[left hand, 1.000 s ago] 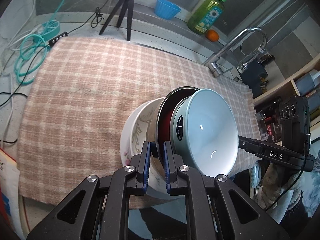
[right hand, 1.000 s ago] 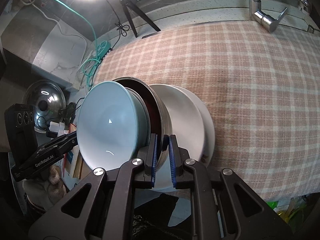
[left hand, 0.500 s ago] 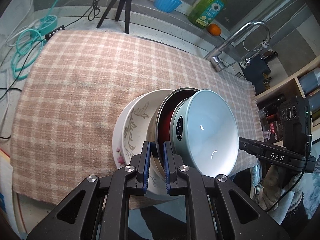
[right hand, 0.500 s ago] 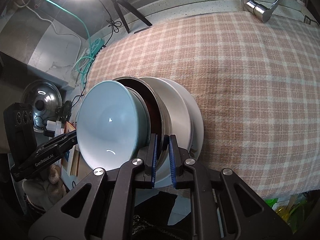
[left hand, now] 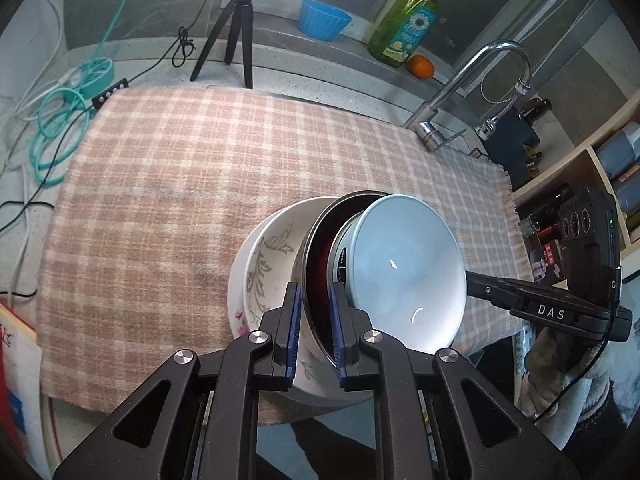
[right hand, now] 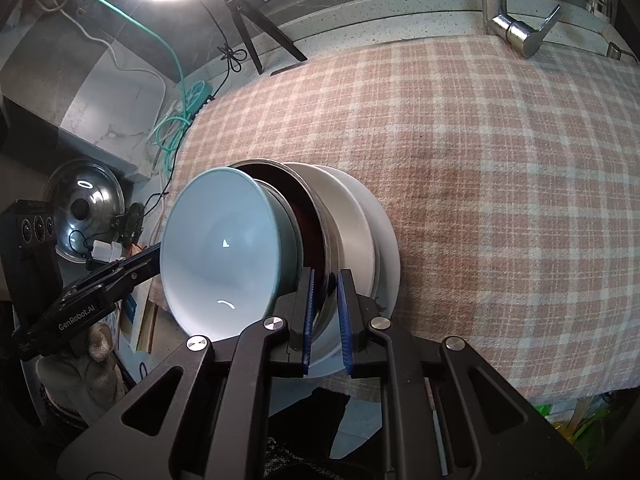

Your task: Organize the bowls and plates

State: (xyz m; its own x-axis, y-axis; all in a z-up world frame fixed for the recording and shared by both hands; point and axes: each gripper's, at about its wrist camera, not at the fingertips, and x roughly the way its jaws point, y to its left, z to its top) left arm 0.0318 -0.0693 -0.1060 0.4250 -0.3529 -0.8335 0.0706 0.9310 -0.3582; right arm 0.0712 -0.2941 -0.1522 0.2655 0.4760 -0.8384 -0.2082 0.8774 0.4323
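A nested stack is held tilted over the near edge of the checked cloth (left hand: 192, 184): a pale blue bowl (left hand: 404, 272) inside a steel bowl (left hand: 320, 280) with a dark red inside, then a floral white bowl (left hand: 268, 264) and a white plate (left hand: 236, 304). My left gripper (left hand: 315, 332) is shut on the steel bowl's rim. In the right wrist view my right gripper (right hand: 325, 316) is shut on the opposite rim of the steel bowl (right hand: 316, 240), with the blue bowl (right hand: 220, 248) to its left and the white plate (right hand: 386, 248) to its right.
A tripod (left hand: 236, 32), a blue cup (left hand: 324, 20), a green soap bottle (left hand: 404, 20) and an orange (left hand: 421, 67) stand along the back ledge. A tap (left hand: 460, 92) is at the back right. Teal cable (left hand: 56, 128) lies at the left. A pot lid (right hand: 82, 208) is lower left.
The stack, held by both grippers, has moved slightly over the cloth's near edge. Both grips are unchanged.
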